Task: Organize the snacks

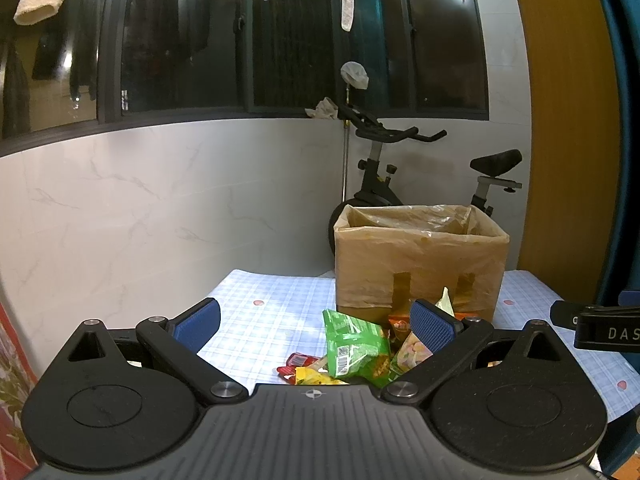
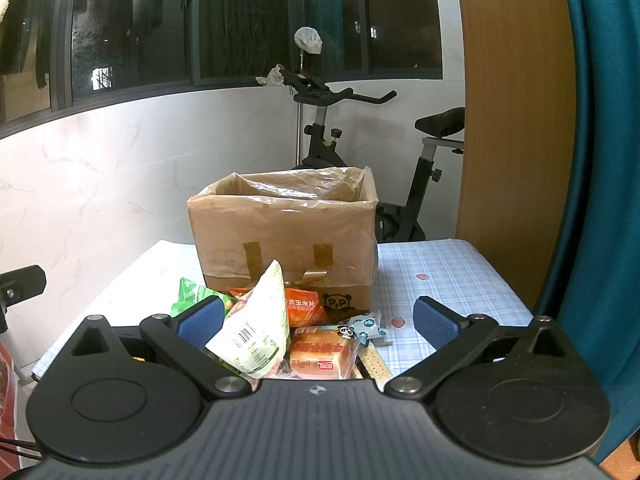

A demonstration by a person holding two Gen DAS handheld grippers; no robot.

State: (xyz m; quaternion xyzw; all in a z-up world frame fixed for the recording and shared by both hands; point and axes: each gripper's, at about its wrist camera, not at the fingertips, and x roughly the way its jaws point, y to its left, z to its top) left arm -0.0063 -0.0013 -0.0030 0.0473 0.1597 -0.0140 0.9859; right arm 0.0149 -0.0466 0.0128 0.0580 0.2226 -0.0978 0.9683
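Note:
A cardboard box lined with clear plastic stands open on the checked tablecloth. In front of it lies a heap of snack packets: a green bag, a small red packet, a yellow one. The right wrist view shows a white-green pouch, an orange corn-chip bag, a wrapped bread slice and a small panda packet. My left gripper hangs open above the heap. My right gripper is open too, with nothing held.
A black exercise bike stands behind the table against the marble wall. Laundry hangs at the dark window. A wooden panel and a teal curtain bound the right side. The other gripper's edge shows at right.

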